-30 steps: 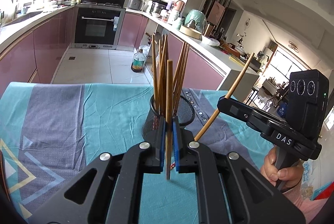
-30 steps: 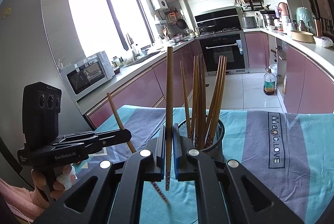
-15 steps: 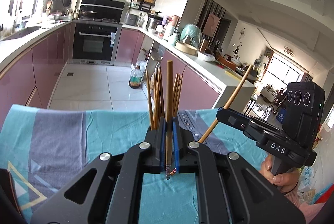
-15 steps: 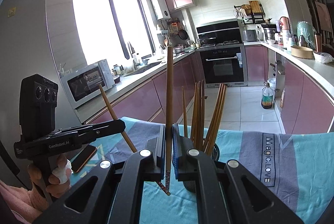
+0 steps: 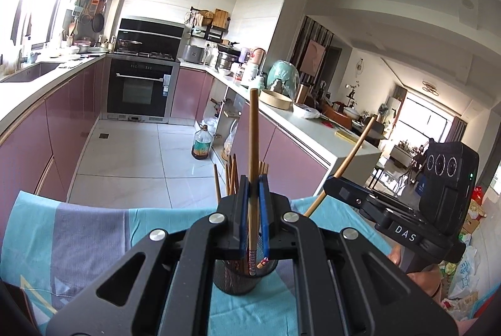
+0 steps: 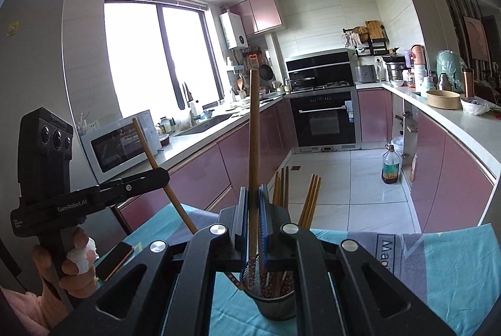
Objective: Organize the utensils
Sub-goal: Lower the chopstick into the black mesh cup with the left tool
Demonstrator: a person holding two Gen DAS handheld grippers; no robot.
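My left gripper (image 5: 253, 204) is shut on a brown chopstick (image 5: 253, 141) that stands upright between the blue pads. Its patterned lower tip hangs at the mouth of the black mesh holder (image 5: 239, 281), which has several chopsticks in it. My right gripper (image 6: 253, 204) is likewise shut on an upright chopstick (image 6: 253, 132) over the same holder (image 6: 274, 306). From the left wrist view the right gripper (image 5: 333, 185) shows at right with its chopstick (image 5: 350, 155) slanting. From the right wrist view the left gripper (image 6: 161, 176) shows at left, its chopstick (image 6: 153, 157) slanting too.
The holder stands on a teal and grey tablecloth (image 6: 438, 267). A phone (image 6: 116, 256) lies on the cloth by the hand on the left gripper's handle. Pink kitchen cabinets, an oven (image 5: 139, 91) and an oil bottle (image 6: 389, 168) on the floor lie beyond the table.
Both grippers have risen with their chopsticks still held. The holder now shows low under the jaws instead of ahead of them, and the chopsticks' lower tips hang at its mouth.
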